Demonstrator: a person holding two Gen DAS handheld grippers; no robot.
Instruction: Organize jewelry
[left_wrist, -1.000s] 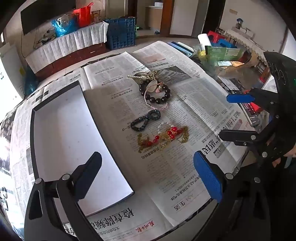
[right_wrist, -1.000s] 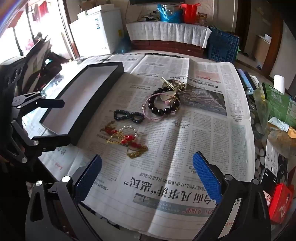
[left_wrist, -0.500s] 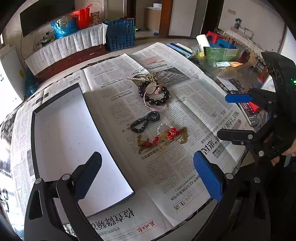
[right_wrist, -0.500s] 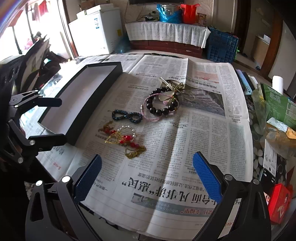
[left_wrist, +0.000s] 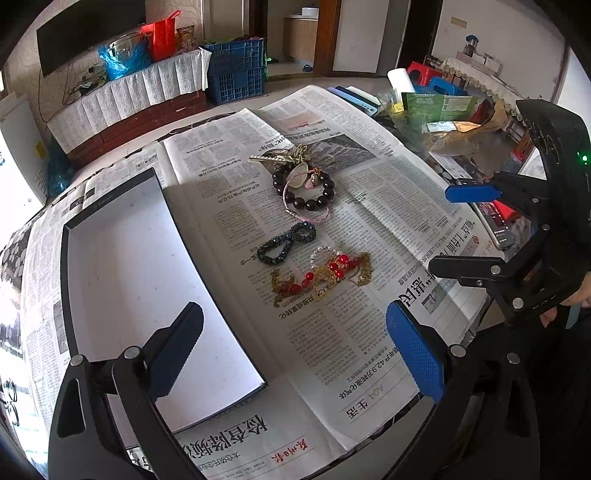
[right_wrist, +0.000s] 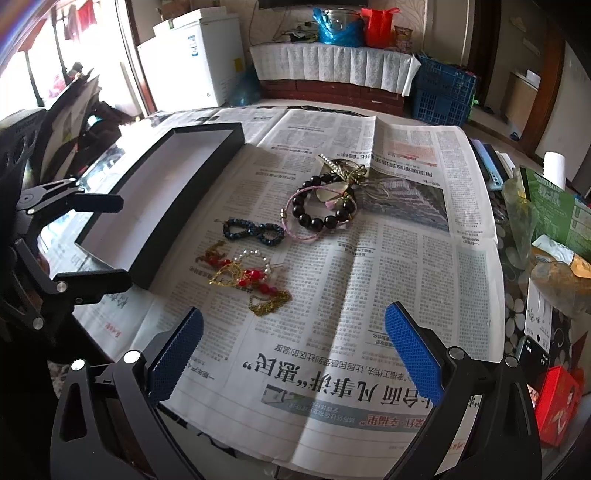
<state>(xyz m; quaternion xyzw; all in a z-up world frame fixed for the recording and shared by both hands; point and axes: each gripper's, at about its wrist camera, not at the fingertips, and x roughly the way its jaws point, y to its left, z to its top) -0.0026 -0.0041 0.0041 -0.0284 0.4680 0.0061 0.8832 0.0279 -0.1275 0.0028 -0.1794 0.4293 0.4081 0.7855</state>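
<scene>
Several pieces of jewelry lie on newspaper: a dark bead bracelet (left_wrist: 304, 188) (right_wrist: 321, 206) with a pink cord and a gold hairpin, a dark blue beaded loop (left_wrist: 286, 243) (right_wrist: 255, 230), and a gold chain with red beads (left_wrist: 319, 273) (right_wrist: 245, 275). An open black box with a white floor (left_wrist: 125, 280) (right_wrist: 159, 192) sits left of them, nothing inside. My left gripper (left_wrist: 295, 350) is open and empty above the box's near corner. My right gripper (right_wrist: 291, 354) is open and empty above the newspaper, short of the jewelry. Each gripper shows in the other's view (left_wrist: 469, 229) (right_wrist: 96, 240).
Newspaper (right_wrist: 399, 236) covers the table. Clutter lines the right edge: green packets (left_wrist: 439, 107), a white roll (right_wrist: 554, 170), a red box (right_wrist: 557, 402), a phone (right_wrist: 532, 354). A blue crate (right_wrist: 443, 92) and a white freezer (right_wrist: 195, 62) stand beyond the table.
Both grippers have drawn slightly back and up; the jewelry and box appear a little farther away. Nothing was picked up or shifted on the table.
</scene>
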